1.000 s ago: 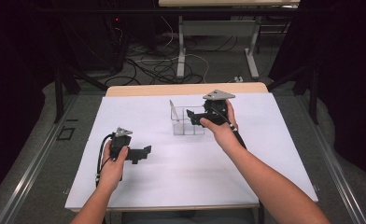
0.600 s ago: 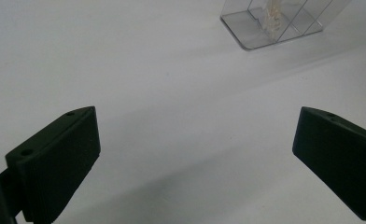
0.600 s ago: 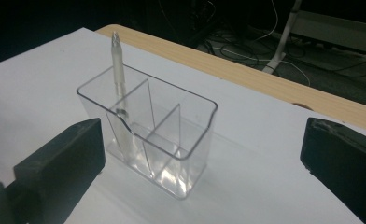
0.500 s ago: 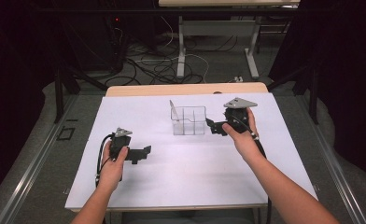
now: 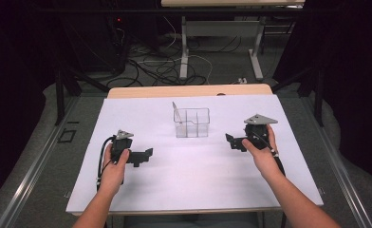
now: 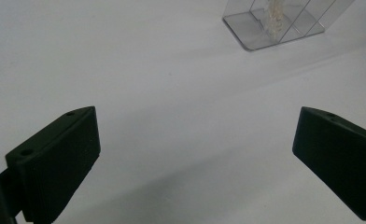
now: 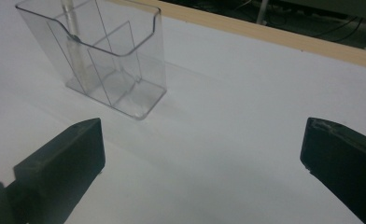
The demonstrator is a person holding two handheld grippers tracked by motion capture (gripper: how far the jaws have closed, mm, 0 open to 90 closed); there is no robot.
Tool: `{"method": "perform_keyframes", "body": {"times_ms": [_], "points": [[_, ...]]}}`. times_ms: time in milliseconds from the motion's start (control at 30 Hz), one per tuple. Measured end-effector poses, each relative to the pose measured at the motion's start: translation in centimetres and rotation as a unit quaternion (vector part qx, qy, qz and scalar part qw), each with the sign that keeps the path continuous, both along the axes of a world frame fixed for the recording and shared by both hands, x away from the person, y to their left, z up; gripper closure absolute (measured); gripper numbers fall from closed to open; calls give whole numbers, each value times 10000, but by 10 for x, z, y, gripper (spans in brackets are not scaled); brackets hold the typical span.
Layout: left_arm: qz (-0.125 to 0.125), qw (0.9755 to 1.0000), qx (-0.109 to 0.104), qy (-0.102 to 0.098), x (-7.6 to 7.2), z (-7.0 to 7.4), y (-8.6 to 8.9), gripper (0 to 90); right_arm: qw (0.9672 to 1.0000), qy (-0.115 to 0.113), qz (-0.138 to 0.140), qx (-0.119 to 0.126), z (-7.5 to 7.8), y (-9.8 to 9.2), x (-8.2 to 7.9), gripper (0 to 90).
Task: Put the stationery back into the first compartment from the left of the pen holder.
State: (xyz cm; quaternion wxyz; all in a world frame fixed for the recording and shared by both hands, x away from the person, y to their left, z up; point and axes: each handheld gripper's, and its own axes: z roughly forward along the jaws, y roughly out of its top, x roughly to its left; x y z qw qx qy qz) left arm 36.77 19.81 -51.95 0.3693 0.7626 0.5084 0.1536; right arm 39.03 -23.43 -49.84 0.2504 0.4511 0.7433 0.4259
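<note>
Clear divided holder (image 5: 191, 122) standing upright on white table cover (image 5: 193, 190), at centre, toward far side. Inner partitions visible; thin pale stick-like item (image 7: 73, 39) leaning in left-hand compartment as seen from high view, identity not determinable.

Left gripper (image 5: 145, 155) held in left hand (image 5: 114, 164), low over cover at near left, pointing right. Jaws spread wide in left gripper view, nothing between them but bare cover; holder (image 6: 278, 22) seen ahead at upper right, well apart.

Right gripper (image 5: 231, 141) held in right hand (image 5: 262, 154), right of holder and slightly nearer, pointing left. Jaws spread wide in right gripper view, nothing gripped; holder (image 7: 107, 60) ahead and left of jaw line, near but not touching.

Holder between the two grippers, closer to right one. Wooden table edge (image 5: 189, 90) exposed beyond cover at far side. Cables (image 5: 165, 66) and table legs (image 5: 184, 52) on floor beyond.
</note>
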Motion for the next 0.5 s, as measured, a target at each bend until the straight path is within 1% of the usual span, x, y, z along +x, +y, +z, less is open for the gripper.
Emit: {"method": "perform_keyframes", "body": {"times_ms": [67, 100, 167, 267, 333, 400, 467, 500], "points": [[11, 10000, -17, -11, 0, 0, -1, 7, 10000, 49, -74, 6, -6, -4, -2, 0], [9, 10000, -18, -14, 0, 0, -1, 7, 9999, 40, -95, -31, -9, -6, -2, 0], [3, 10000, -19, -29, 0, 0, -1, 7, 9998, 88, -157, -20, -14, -11, -4, 0], [19, 10000, 1, 8, 0, -1, -1, 7, 9995, 158, -258, -15, -23, -16, -6, 0], [8, 10000, -5, -21, 0, -1, -2, 7, 9993, 199, -318, 12, -27, -18, -6, 0], [-15, 10000, 26, 3, 0, 0, -2, 7, 9992, 205, -347, -54, -30, -20, -7, 0], [-11, 10000, -18, -14, 0, 0, -2, 7, 9990, 201, -371, -133, -33, -22, -8, 0], [-7, 10000, -32, -21, 0, 0, -3, 7, 9989, 240, -377, -114, -35, -22, -9, 0]]}}
